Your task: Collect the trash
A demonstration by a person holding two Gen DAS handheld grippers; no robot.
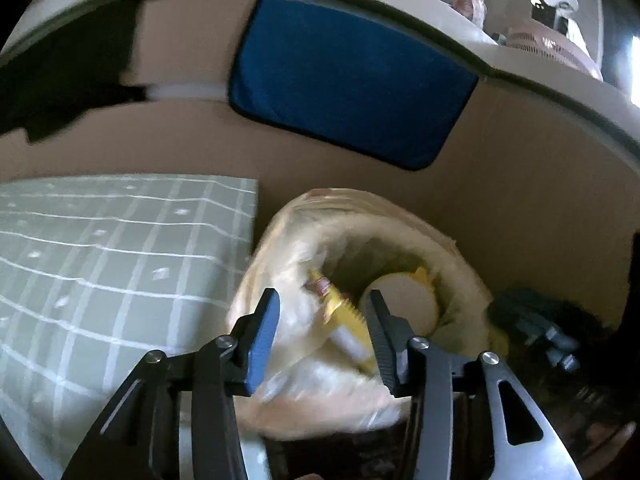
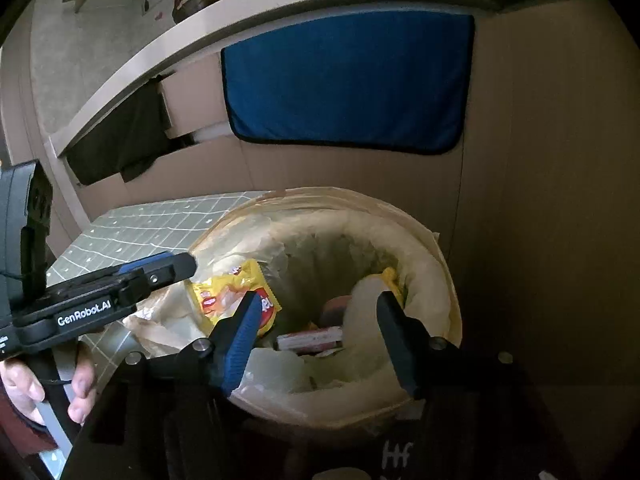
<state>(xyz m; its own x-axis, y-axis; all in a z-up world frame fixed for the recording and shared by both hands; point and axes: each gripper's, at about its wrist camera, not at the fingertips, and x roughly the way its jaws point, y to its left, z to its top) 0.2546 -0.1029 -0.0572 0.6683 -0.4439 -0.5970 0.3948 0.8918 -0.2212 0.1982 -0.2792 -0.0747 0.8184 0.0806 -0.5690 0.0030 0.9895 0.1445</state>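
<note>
1. Bin (image 2: 440,264) stands just beside the table (image 2: 132,232), against the brown wall, so trash swept off the table edge has a short way to go.
2. Liner (image 2: 360,216) is folded over the rim, holding the mouth wide.
3. Inside lie a yellow wrapper (image 2: 228,292), a red box (image 2: 312,338), a pale cup (image 2: 366,300).
4. Left tool (image 1: 324,316) hangs over the mouth, jaws wide, empty.
5. Right tool (image 2: 316,316) likewise gapes, holding nothing.

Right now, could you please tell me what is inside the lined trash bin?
Inside the trash bin: a yellow snack wrapper, a red-and-white packet and pale crumpled plastic. Anything underneath them is covered.
</note>
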